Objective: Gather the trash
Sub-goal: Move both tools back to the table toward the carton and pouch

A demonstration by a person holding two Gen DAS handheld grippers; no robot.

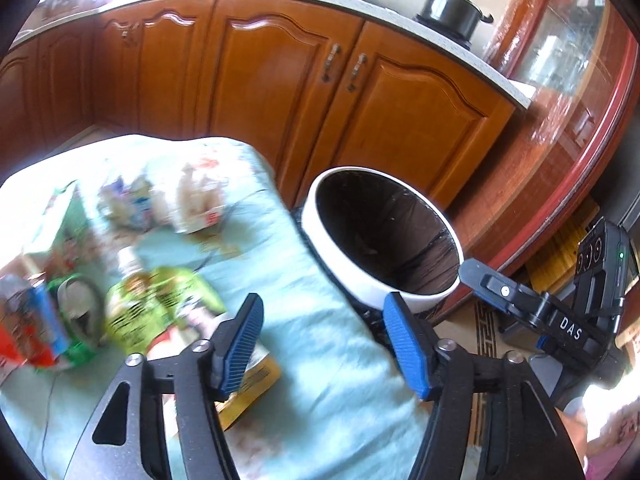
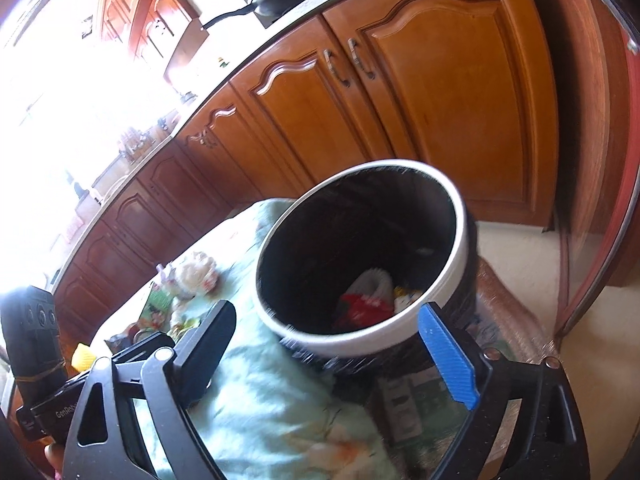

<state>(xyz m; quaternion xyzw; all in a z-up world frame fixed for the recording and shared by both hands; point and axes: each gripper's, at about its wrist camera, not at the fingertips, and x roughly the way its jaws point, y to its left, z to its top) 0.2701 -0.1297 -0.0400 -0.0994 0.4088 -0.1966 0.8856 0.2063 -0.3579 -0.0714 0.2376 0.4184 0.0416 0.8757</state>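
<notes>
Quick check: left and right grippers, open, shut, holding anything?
Left gripper: open, holding nothing.
Right gripper: open wide, holding nothing.

The bin (image 1: 384, 240) stands on the floor just beside the table's (image 1: 320, 360) right edge, before the cabinets (image 1: 280, 80). Wrappers (image 2: 368, 304) lie in it; more trash (image 1: 132, 280) lies toward the table's left edge.

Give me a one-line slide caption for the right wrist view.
Open, empty right gripper above the white-rimmed trash bin, wrappers inside, beside the cloth-covered table.
</notes>
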